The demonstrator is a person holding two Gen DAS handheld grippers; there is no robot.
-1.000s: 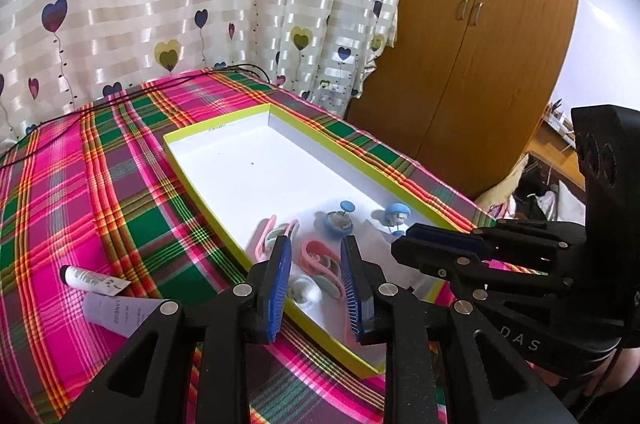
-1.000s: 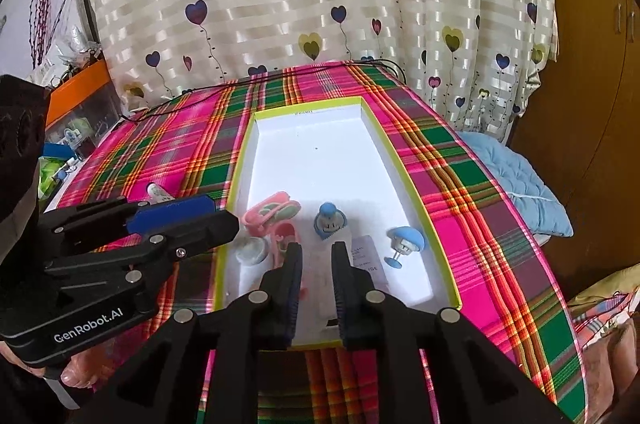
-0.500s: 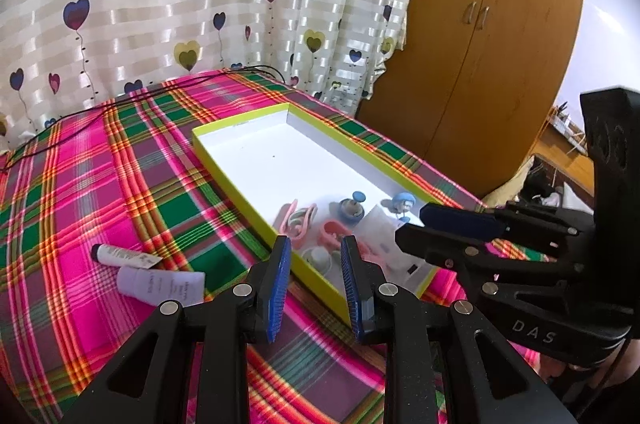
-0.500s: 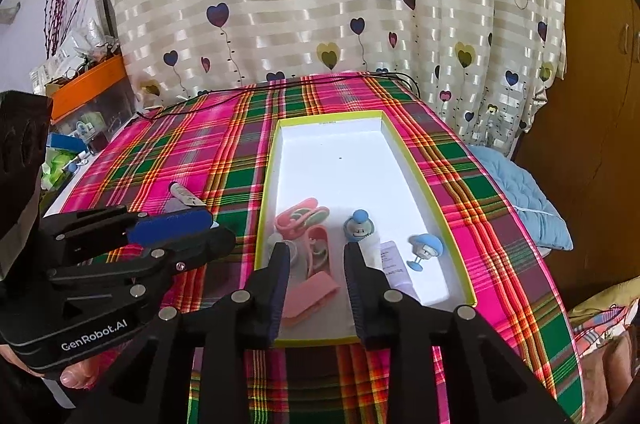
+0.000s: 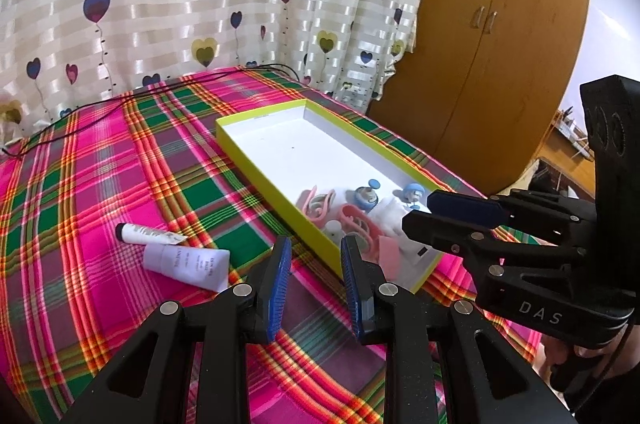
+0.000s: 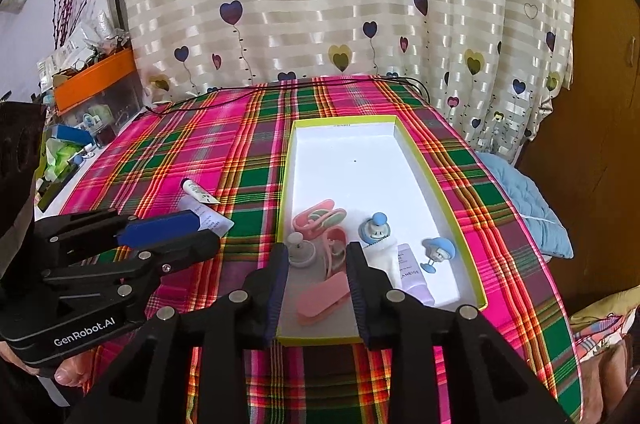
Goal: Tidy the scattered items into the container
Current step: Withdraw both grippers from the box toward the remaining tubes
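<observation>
Hiding tube (image 6: 208, 218) partly, left tool (image 6: 176, 230), seemingly empty

Bare plaid cloth (image 5: 100, 183) around two tubes (image 5: 188, 262) — box wall (image 5: 256, 175) just beside.

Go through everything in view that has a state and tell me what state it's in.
Left tongs: open, empty.
Right tongs: open, empty.
Yellow-rimmed white box: lidless, partly filled.
Small white black-capped tube: outside box, lying flat.
Lilac squeeze tube: outside box, lying flat.
Brown wardrobe doors: closed.
</observation>
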